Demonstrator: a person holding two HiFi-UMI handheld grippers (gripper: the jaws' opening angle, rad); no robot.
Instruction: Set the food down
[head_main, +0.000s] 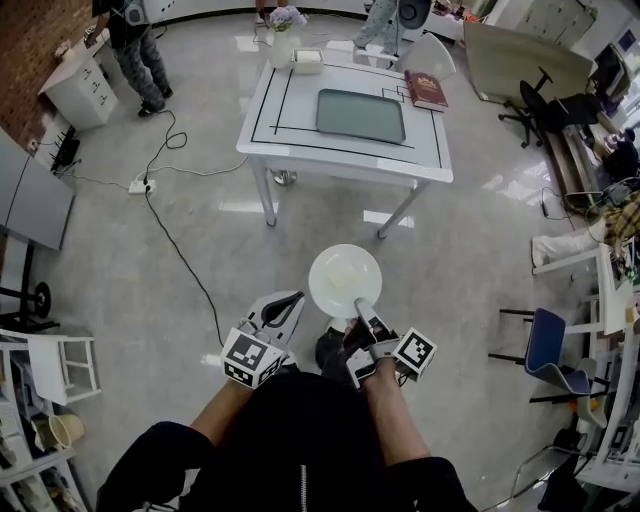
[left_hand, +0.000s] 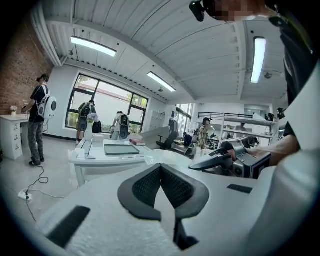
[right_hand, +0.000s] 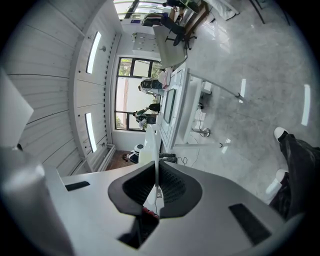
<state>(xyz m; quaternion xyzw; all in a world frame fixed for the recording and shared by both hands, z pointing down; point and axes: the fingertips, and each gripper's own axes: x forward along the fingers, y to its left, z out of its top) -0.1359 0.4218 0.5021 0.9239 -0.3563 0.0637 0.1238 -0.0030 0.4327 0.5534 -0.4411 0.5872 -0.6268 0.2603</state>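
Right gripper (head_main: 364, 308) is clamped on the near rim of a white plate (head_main: 340, 276), held above the floor. Left gripper (head_main: 289, 300) has its jaws together, empty. Table (head_main: 268, 122) stands well ahead.

Open floor lies between my plate (head_main: 345, 280) and the table (head_main: 300, 125); only a cable (head_main: 183, 255) trails off on the left. On top, a tray (head_main: 361, 115) fills the middle, a book (head_main: 427, 90) the far right corner, and a vase (head_main: 282, 45) and box (head_main: 308, 61) the far left. The near strip is bare.
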